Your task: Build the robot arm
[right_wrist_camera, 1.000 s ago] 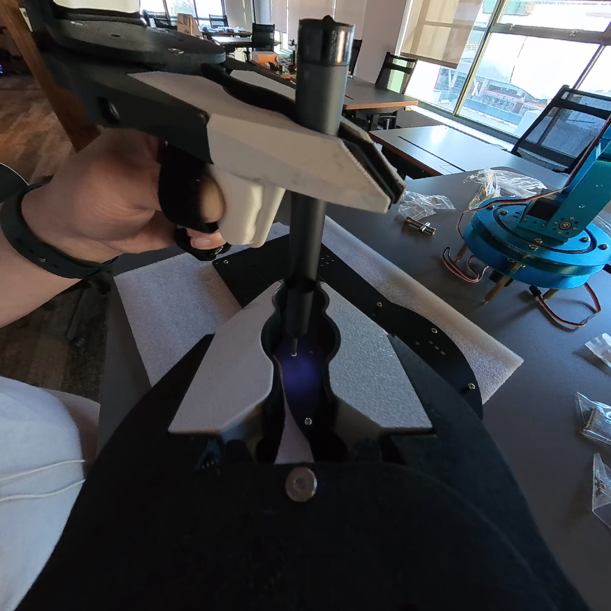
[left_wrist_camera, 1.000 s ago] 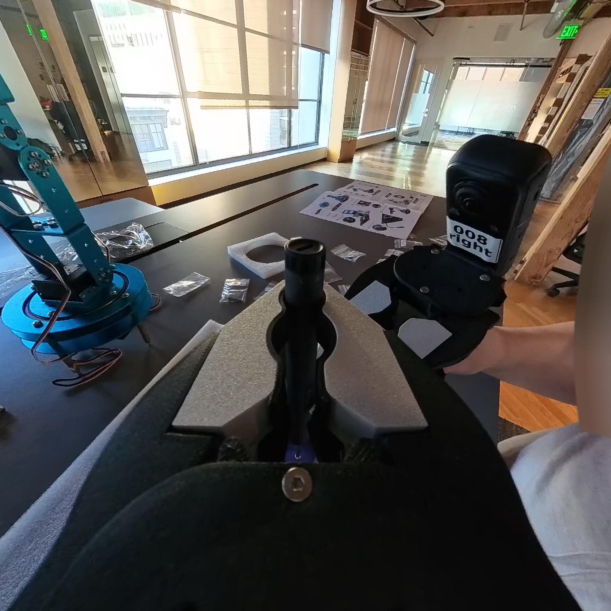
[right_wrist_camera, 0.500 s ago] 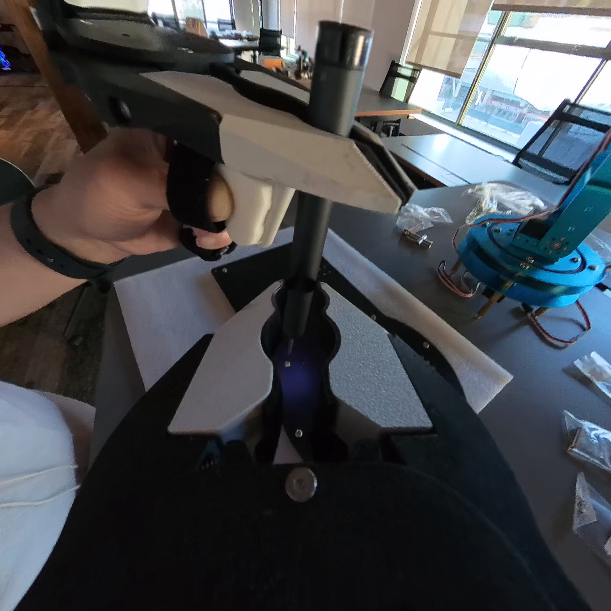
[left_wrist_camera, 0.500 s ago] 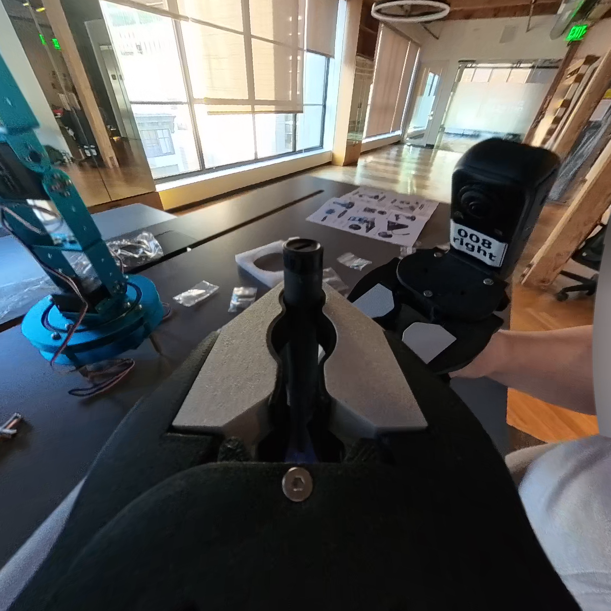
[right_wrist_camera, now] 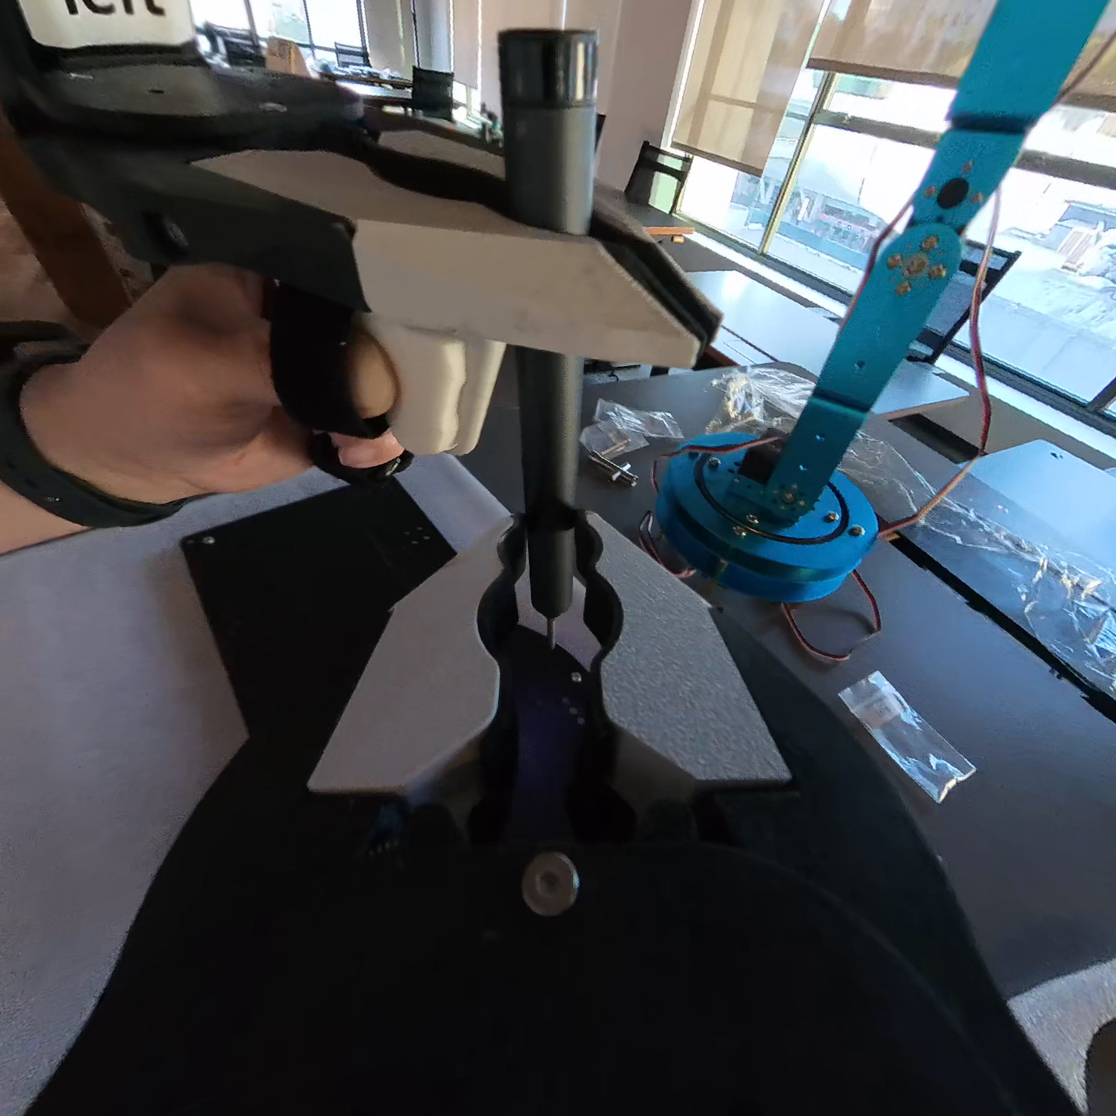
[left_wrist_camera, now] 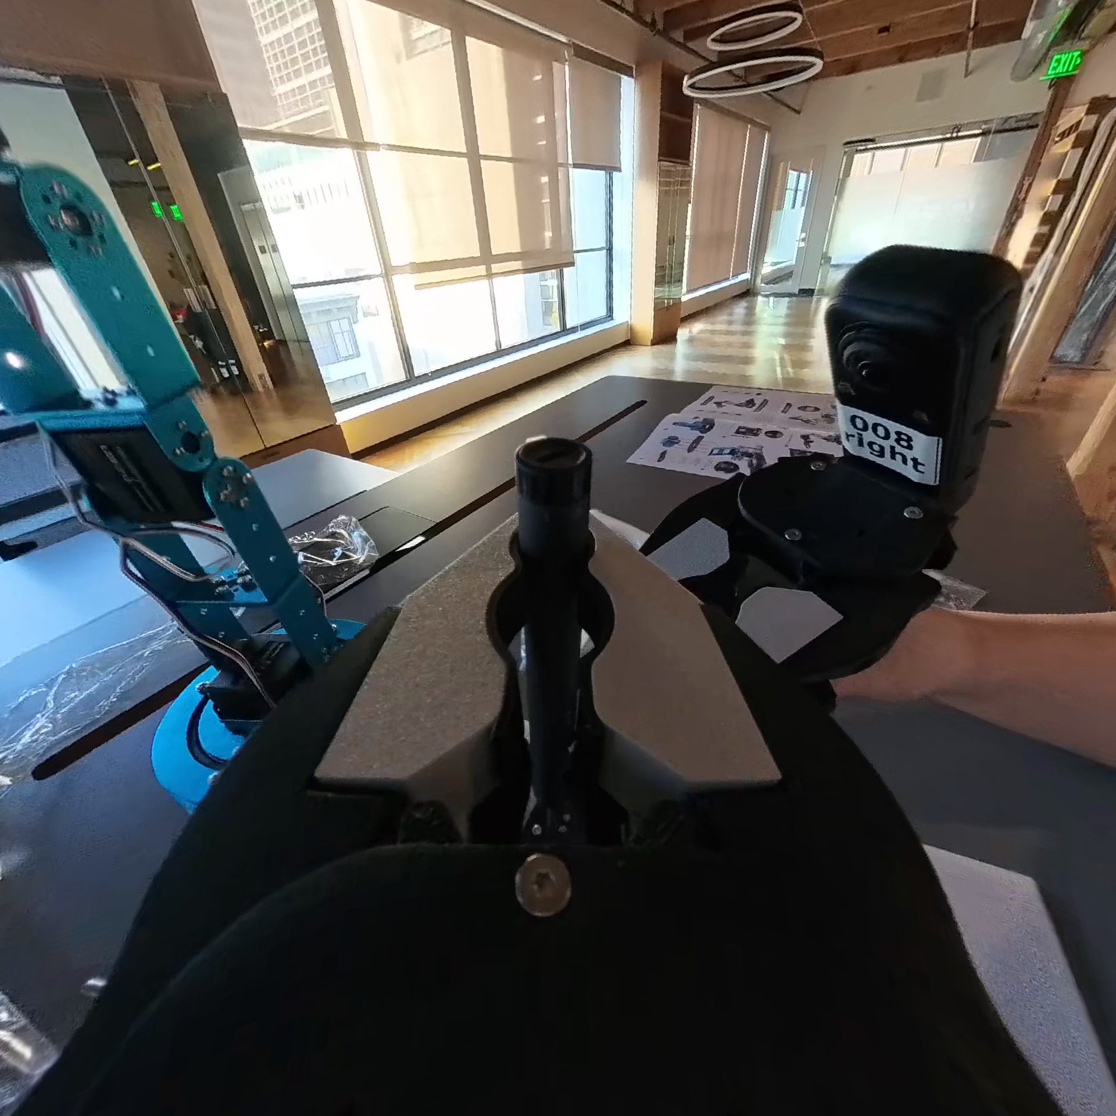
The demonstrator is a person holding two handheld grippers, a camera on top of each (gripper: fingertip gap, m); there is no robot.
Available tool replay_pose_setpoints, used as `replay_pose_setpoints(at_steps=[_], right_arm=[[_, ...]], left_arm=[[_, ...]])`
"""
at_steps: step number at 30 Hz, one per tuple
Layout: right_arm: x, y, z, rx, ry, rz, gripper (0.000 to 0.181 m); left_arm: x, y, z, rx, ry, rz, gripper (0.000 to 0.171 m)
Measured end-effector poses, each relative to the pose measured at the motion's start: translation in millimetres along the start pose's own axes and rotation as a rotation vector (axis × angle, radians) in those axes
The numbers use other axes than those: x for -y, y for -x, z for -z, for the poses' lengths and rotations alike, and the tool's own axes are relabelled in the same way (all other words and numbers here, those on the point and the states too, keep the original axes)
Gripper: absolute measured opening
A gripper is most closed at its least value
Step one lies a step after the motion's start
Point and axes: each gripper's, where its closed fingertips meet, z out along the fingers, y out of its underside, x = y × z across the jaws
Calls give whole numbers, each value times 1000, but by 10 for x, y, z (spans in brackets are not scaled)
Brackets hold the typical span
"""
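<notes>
I see the screwdriver (right_wrist_camera: 546, 338) upright in my left tool (right_wrist_camera: 694, 338), its tip over the perforated plate (right_wrist_camera: 314, 580) lying on the foam sheet (right_wrist_camera: 90, 694) at the surface (right_wrist_camera: 906, 682) near edge. The arm model (right_wrist_camera: 767, 531) stands just right of it, bags (right_wrist_camera: 906, 743) nearer me, my right tool (right_wrist_camera: 549, 604) below the driver.

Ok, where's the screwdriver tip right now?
In the right wrist view, the screwdriver stands upright in the left claw; its tip sits between the right claw's fingers, over the black perforated plate, left of the blue round base.
</notes>
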Motion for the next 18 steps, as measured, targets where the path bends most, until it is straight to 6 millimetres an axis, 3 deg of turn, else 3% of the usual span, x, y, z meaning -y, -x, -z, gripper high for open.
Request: replay_pose_setpoints(at_steps=[8, 18], right_arm=[[-238, -156, -96, -26, 55, -14, 14], [-302, -207, -127, -19, 70, -33, 14]], left_arm=[[-253, 147, -171, -4, 20, 48, 8], [-325, 183, -223, -18, 32, 45, 8]])
